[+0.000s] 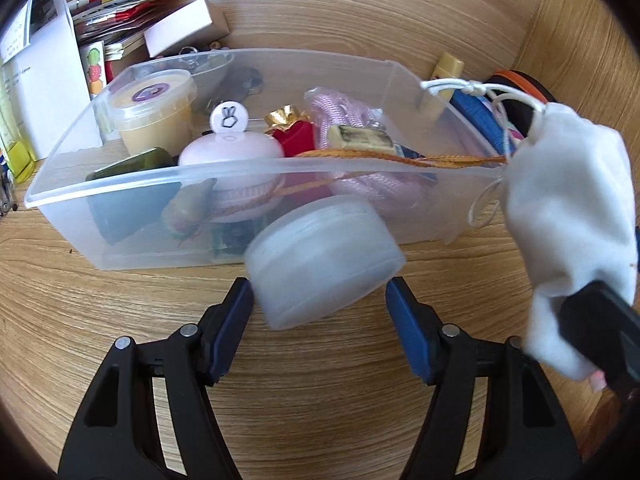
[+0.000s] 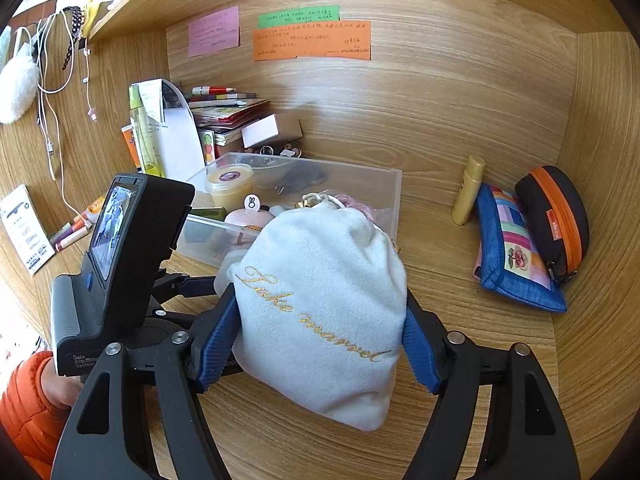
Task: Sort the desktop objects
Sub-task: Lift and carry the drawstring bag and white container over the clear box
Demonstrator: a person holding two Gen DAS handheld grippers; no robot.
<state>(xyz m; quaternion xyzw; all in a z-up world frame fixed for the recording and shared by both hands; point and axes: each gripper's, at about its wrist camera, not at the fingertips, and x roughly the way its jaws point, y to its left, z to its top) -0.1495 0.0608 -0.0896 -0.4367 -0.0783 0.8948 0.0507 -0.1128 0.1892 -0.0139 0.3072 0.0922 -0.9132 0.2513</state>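
white pouch and round tub held over a wooden desk

the white drawstring pouch (image 2: 320, 312), stitched with gold script, sits pinched between the blue pads of the right gripper (image 2: 320, 328), which press in on both of its sides. it hangs in front of a clear plastic bin (image 2: 394, 196) on the wooden desk (image 2: 460, 312), near the bin's right end; in the left wrist view its cord (image 1: 460, 88) lies over the bin's corner.

the left gripper (image 1: 320, 292) holds a translucent round tub (image 1: 324, 260), tilted, just in front of the bin's near wall. its blue pads sit against the tub's two sides, spread wide to fit it.

inside the bin are a lidded yellow cup (image 1: 154, 112), a pink round case with a rabbit tab (image 1: 230, 148), a red box (image 1: 296, 136), a coil of pink rope (image 1: 344, 112) and an orange strap (image 1: 360, 156) draped over the near rim.

behind the bin stands a stack of books and papers (image 2: 228, 114). to the right on the desk lie a gold tube (image 2: 468, 190), a blue patchwork pouch (image 2: 516, 256) and a black case with an orange zip (image 2: 556, 216), leaning side by side. coloured notes (image 2: 312, 40) are stuck to the back wall.
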